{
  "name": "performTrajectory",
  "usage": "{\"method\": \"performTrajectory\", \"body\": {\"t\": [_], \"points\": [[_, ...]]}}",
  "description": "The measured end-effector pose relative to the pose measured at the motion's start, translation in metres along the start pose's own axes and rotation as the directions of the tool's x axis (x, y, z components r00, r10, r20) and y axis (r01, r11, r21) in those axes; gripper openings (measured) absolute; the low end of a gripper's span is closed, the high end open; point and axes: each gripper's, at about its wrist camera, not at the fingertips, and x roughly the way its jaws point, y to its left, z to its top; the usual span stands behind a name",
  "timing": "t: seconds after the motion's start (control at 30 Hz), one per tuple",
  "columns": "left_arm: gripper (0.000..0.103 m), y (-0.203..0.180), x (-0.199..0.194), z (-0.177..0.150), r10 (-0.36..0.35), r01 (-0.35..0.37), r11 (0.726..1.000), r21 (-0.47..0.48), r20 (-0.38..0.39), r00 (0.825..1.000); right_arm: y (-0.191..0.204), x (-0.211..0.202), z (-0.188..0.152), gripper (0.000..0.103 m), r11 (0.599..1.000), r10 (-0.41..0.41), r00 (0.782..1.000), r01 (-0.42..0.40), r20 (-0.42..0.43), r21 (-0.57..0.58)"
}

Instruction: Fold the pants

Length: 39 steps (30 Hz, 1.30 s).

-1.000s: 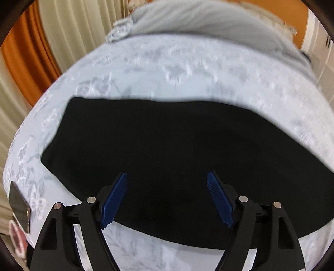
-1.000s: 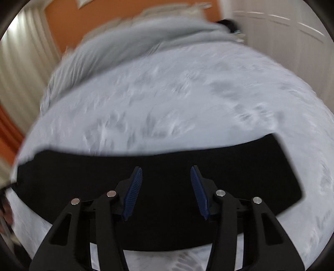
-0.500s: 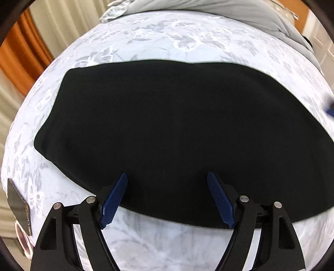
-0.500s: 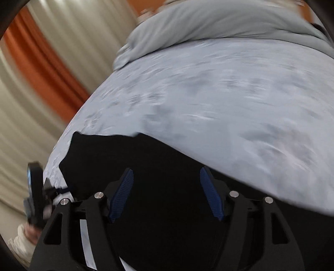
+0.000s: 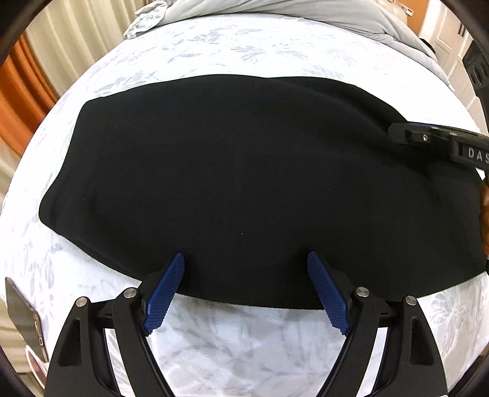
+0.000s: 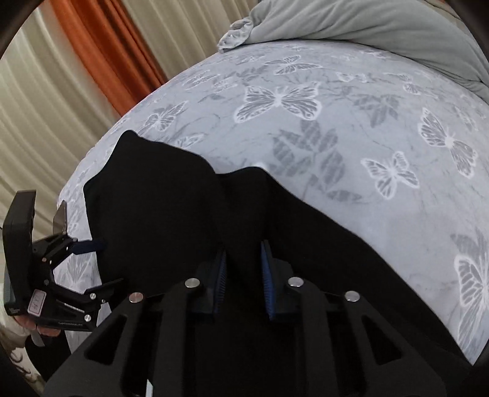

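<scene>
Black pants lie spread across the butterfly-print bed sheet. My left gripper hovers over their near edge, its jaws wide and still opening, with nothing pinched between the blue pads. In the right wrist view the left gripper stands at the pants' left end. My right gripper is closing on a raised ridge of the pants, and the fabric fills the narrow gap between its pads. In the left wrist view the right gripper reaches in from the right over the pants' far edge.
A grey duvet is bunched at the head of the bed. Orange and cream curtains hang to the left. A phone lies at the bed's left edge. A hand shows at the right rim.
My right gripper swept left along the pants, rolled, and narrowed around a fold of fabric. The left gripper sank slightly and opened a little; the right gripper came into its view.
</scene>
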Motion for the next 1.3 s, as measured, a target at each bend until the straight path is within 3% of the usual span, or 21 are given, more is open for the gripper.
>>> {"method": "performTrajectory", "body": {"t": [0.1, 0.13, 0.2, 0.27, 0.3, 0.37, 0.4, 0.43, 0.5, 0.53, 0.57, 0.63, 0.7, 0.8, 0.9, 1.0, 1.03, 1.1, 1.2, 1.27, 1.3], "points": [[0.083, -0.002, 0.0, 0.0, 0.019, -0.019, 1.0, -0.011, -0.002, 1.0, -0.014, 0.017, 0.02, 0.06, 0.993, 0.086, 0.996, -0.085, -0.012, 0.079], [0.083, -0.003, 0.0, 0.0, 0.022, -0.022, 1.0, -0.015, -0.002, 1.0, -0.019, 0.022, 0.027, 0.065, 0.99, 0.1, 0.995, -0.099, -0.005, 0.099], [0.083, -0.003, 0.001, 0.0, 0.024, -0.024, 1.0, -0.018, -0.002, 1.0, -0.028, 0.032, 0.04, 0.065, 0.971, 0.182, 0.983, -0.178, -0.009, 0.159], [0.084, -0.003, 0.0, 0.0, 0.023, -0.023, 1.0, -0.018, -0.004, 1.0, -0.034, 0.048, 0.049, 0.05, 0.949, 0.245, 0.969, -0.234, -0.023, 0.212], [0.084, -0.001, 0.001, 0.002, 0.021, -0.021, 1.0, -0.019, -0.006, 1.0, -0.028, 0.056, 0.053, 0.045, 0.961, 0.212, 0.976, -0.198, -0.056, 0.192], [0.084, 0.001, 0.001, 0.002, 0.011, -0.012, 1.0, -0.023, -0.011, 1.0, -0.019, 0.053, 0.061, 0.021, 0.976, 0.166, 0.985, -0.158, -0.047, 0.149], [0.085, 0.002, 0.001, 0.003, 0.006, -0.007, 1.0, -0.029, -0.012, 1.0, -0.018, 0.047, 0.065, 0.016, 0.98, 0.146, 0.989, -0.142, -0.014, 0.136], [0.086, 0.003, 0.001, 0.004, 0.005, -0.005, 0.999, -0.032, -0.014, 1.0, -0.022, 0.038, 0.072, 0.004, 0.979, 0.145, 0.988, -0.152, 0.057, 0.134], [0.087, 0.007, 0.004, 0.009, 0.011, -0.011, 0.999, -0.033, -0.014, 1.0, -0.034, 0.031, 0.082, 0.004, 0.989, -0.02, 0.991, 0.001, 0.129, 0.148], [0.087, 0.007, 0.004, 0.009, 0.015, -0.016, 0.999, -0.034, -0.014, 1.0, -0.038, 0.022, 0.085, 0.005, 0.975, -0.169, 0.974, 0.143, 0.152, 0.167], [0.087, 0.007, 0.003, 0.01, 0.017, -0.018, 0.999, -0.038, -0.014, 1.0, -0.037, 0.012, 0.084, 0.005, 0.971, -0.197, 0.965, 0.167, 0.173, 0.173], [0.087, 0.008, 0.001, 0.01, 0.015, -0.016, 0.999, -0.044, -0.012, 1.0, -0.016, -0.024, 0.064, 0.006, 0.992, -0.085, 0.966, 0.059, 0.244, 0.11], [0.087, 0.008, 0.0, 0.01, 0.011, -0.011, 0.999, -0.05, -0.01, 1.0, 0.005, -0.038, 0.039, 0.006, 0.999, -0.036, 0.973, 0.029, 0.228, 0.034], [0.087, 0.011, -0.002, 0.008, 0.018, -0.019, 0.997, -0.069, -0.017, 1.0, 0.023, -0.004, 0.013, 0.006, 0.996, -0.09, 0.991, 0.092, 0.097, -0.013], [0.086, 0.01, -0.005, 0.008, 0.037, -0.038, 0.995, -0.093, -0.016, 0.999, -0.018, 0.041, 0.026, 0.0, 0.978, -0.174, 0.983, 0.164, 0.065, 0.127], [0.086, 0.001, -0.008, 0.003, 0.052, -0.052, 0.994, -0.096, -0.008, 0.999, -0.049, 0.029, 0.032, 0.0, 0.925, -0.195, 0.973, 0.142, 0.121, 0.351], [0.086, -0.003, -0.006, 0.003, 0.049, -0.05, 0.994, -0.097, -0.007, 0.999, -0.048, 0.015, 0.03, 0.006, 0.913, -0.218, 0.966, 0.15, 0.141, 0.379], [0.086, -0.004, -0.007, 0.005, 0.041, -0.041, 0.994, -0.101, -0.004, 0.999, -0.044, -0.023, 0.021, 0.006, 0.921, -0.216, 0.956, 0.132, 0.198, 0.366], [0.085, -0.023, -0.016, -0.004, 0.053, -0.05, 0.995, -0.088, 0.03, 0.998, -0.047, -0.085, -0.011, 0.006, 0.914, -0.284, 0.927, 0.185, 0.246, 0.36], [0.085, -0.032, -0.024, -0.003, 0.076, -0.071, 0.995, -0.071, 0.078, 0.994, -0.059, -0.134, -0.045, 0.01, 0.884, -0.378, 0.887, 0.26, 0.265, 0.389], [0.085, -0.038, -0.029, -0.003, 0.092, -0.086, 0.994, -0.06, 0.107, 0.99, -0.069, -0.163, -0.07, 0.013, 0.851, -0.444, 0.856, 0.311, 0.265, 0.422]]}}
